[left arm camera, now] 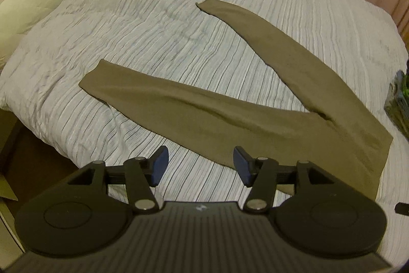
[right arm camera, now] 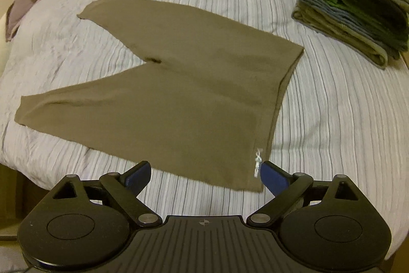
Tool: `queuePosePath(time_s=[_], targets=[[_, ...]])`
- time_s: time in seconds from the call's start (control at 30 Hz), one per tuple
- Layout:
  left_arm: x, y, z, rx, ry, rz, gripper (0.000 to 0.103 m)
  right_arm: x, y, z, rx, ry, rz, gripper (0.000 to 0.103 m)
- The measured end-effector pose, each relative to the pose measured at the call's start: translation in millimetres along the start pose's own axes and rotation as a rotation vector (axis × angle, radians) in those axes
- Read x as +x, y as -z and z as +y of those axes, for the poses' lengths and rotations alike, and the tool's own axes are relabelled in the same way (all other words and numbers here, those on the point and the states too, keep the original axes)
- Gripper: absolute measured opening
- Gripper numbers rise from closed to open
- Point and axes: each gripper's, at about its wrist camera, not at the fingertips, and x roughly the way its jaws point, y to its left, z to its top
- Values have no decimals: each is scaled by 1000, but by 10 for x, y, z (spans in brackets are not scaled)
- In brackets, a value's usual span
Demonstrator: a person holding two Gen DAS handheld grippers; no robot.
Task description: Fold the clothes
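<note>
Olive leggings (right arm camera: 179, 94) lie spread flat, legs splayed — both my claws, left (left arm camera: 200, 165) and right (right arm camera: 205, 177), gape empty; next, I'd say, pinching the waistband corner.

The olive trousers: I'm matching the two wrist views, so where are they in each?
Left wrist: olive trousers, legs fanning from lower right toward upper left.
Right wrist: centre, waistband on the right, legs pointing left.
Shared landmark: the crotch split.
</note>
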Motion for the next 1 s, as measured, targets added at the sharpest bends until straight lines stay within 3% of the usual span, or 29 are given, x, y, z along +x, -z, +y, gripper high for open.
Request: queuePosePath(time_s=[0.2, 0.67, 1.0], targets=[[57, -38, -36, 99, 0, 9, 61, -24, 66, 133, 46, 16, 15, 95], [238, -377, 37, 333, 77, 22, 64, -10, 266, 713, 143, 76, 25, 95], [387, -478, 229, 422, 112, 51, 64, 65, 429, 1055, 196, 101, 38, 95]])
